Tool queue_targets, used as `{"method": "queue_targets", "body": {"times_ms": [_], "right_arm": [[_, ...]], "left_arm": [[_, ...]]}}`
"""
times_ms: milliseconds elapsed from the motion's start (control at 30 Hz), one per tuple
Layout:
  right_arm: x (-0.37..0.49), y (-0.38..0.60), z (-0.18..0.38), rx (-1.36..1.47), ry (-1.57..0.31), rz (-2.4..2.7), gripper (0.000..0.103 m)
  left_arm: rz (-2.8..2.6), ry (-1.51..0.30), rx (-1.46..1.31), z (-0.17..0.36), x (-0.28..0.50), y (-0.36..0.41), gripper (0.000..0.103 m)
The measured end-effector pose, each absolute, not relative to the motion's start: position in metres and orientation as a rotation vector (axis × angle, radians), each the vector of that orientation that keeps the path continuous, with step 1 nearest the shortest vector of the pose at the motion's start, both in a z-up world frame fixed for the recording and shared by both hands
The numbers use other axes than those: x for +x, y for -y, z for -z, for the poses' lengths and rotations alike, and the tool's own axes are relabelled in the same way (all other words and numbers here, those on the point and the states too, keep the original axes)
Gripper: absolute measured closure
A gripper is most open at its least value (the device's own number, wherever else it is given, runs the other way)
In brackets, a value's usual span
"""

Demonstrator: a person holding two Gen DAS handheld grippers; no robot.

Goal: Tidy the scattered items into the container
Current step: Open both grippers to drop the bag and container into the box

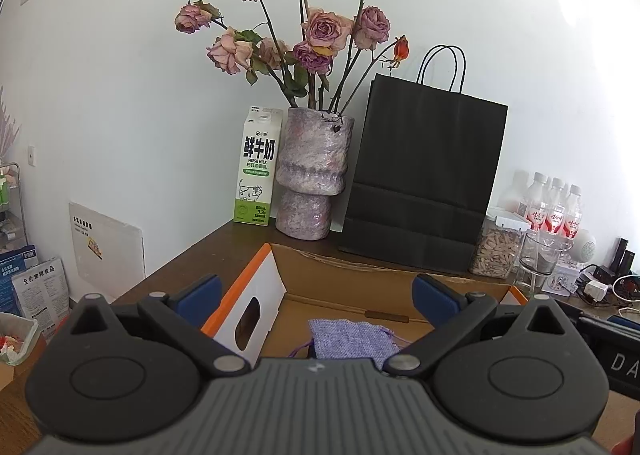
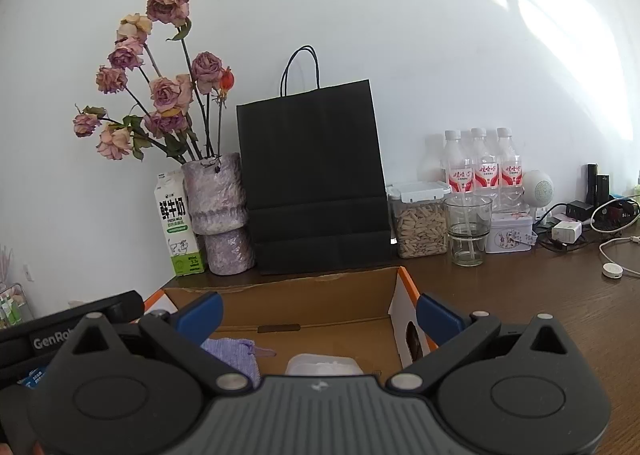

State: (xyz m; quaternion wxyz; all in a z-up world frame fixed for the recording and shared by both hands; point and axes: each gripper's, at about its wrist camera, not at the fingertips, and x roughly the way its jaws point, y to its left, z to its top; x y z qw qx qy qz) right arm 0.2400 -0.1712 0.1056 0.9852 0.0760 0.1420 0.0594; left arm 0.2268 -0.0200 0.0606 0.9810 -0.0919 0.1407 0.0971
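An open cardboard box with orange-edged white flaps sits on the brown table, also in the right wrist view. A purple knitted pouch lies inside it, also seen in the right wrist view. A white lidded plastic container lies in the box too. My left gripper is open and empty above the box. My right gripper is open and empty above the box. The left gripper's body shows at the left of the right wrist view.
Behind the box stand a milk carton, a vase of dried roses, a black paper bag, a jar of seeds, a glass, bottles, a tin and chargers with cables.
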Motion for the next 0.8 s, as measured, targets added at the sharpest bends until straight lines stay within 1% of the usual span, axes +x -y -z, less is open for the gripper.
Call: {"method": "queue_targets", "body": {"times_ms": [500, 800], "right_arm": [[0.221, 0.164, -0.119, 0.101, -0.244, -0.129, 0.0], [0.191, 0.161, -0.133, 0.067, -0.245, -0.174, 0.0]], "left_arm": [[-0.184, -0.238, -0.147, -0.071, 0.21, 0.022, 0.0], [-0.149, -0.211, -0.106, -0.086, 0.169, 0.022, 0.0]]}}
